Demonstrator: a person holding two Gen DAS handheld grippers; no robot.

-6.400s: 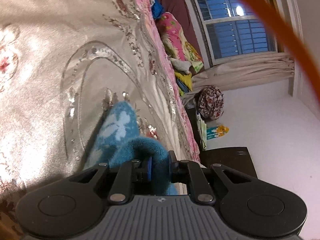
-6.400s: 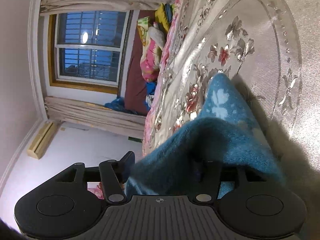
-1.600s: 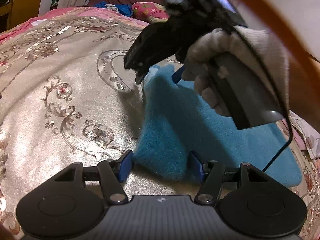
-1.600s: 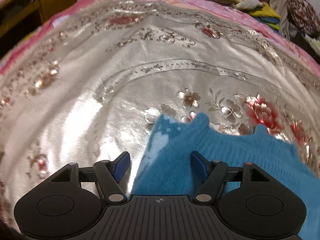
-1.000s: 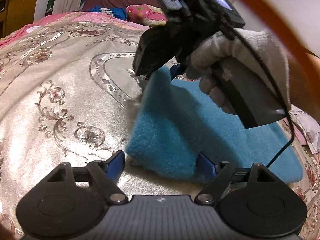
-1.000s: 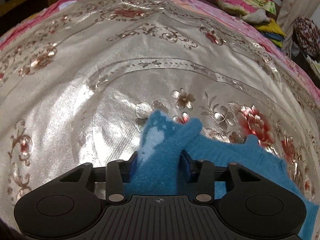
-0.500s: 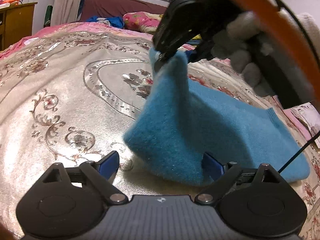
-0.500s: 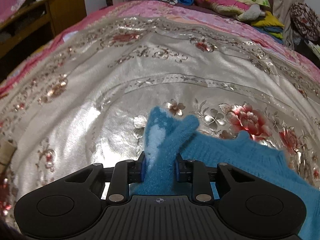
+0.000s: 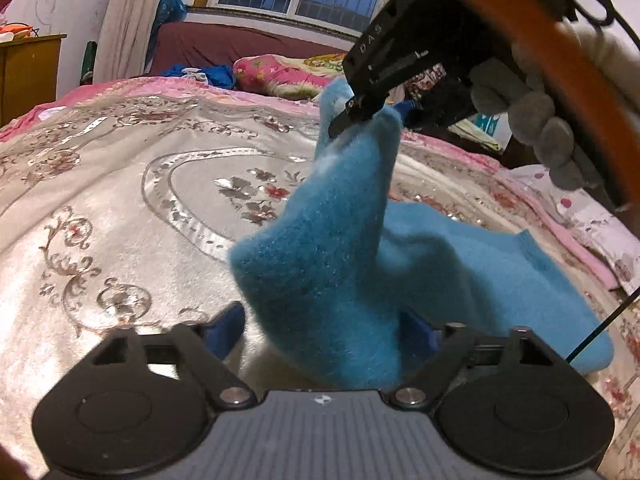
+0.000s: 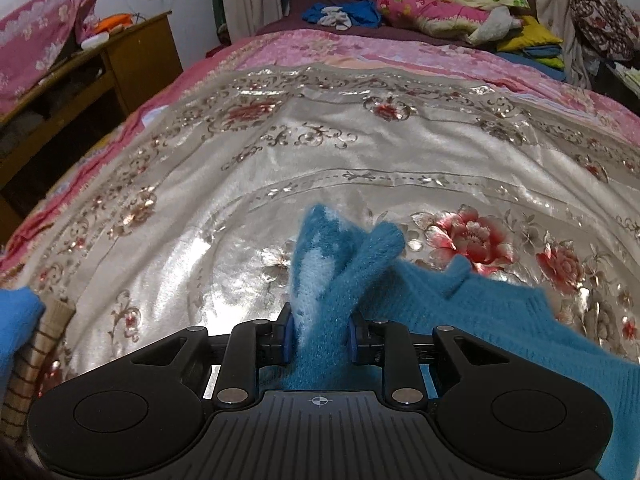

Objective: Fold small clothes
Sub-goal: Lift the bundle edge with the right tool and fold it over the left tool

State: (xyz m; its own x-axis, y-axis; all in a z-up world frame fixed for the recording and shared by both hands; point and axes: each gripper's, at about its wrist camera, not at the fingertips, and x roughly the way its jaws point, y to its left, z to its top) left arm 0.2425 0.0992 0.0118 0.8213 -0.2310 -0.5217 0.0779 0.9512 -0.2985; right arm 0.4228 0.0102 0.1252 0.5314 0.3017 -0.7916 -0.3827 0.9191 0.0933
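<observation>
A small fuzzy blue garment (image 9: 500, 264) lies on the silver floral bedspread (image 9: 120, 208). My right gripper (image 10: 320, 334) is shut on one corner of it (image 10: 332, 280) and holds that corner lifted; it shows in the left wrist view (image 9: 360, 114) as a black tool pinching the cloth's raised tip. The cloth hangs from it in a cone (image 9: 332, 240). My left gripper (image 9: 324, 330) is open, with its blue pads (image 9: 226, 330) on either side of the cone's lower edge, which drapes between them.
A wooden cabinet (image 10: 100, 80) stands left of the bed. Pillows and piled clothes (image 10: 440, 8) lie on the maroon sofa at the far end. The bed's pink edge (image 9: 540, 200) runs along the right. A black cable (image 9: 600, 328) hangs at right.
My right gripper closed on the garment's corner and lifted it up off the bedspread. My left gripper stayed open and low while the cloth rose into a cone.
</observation>
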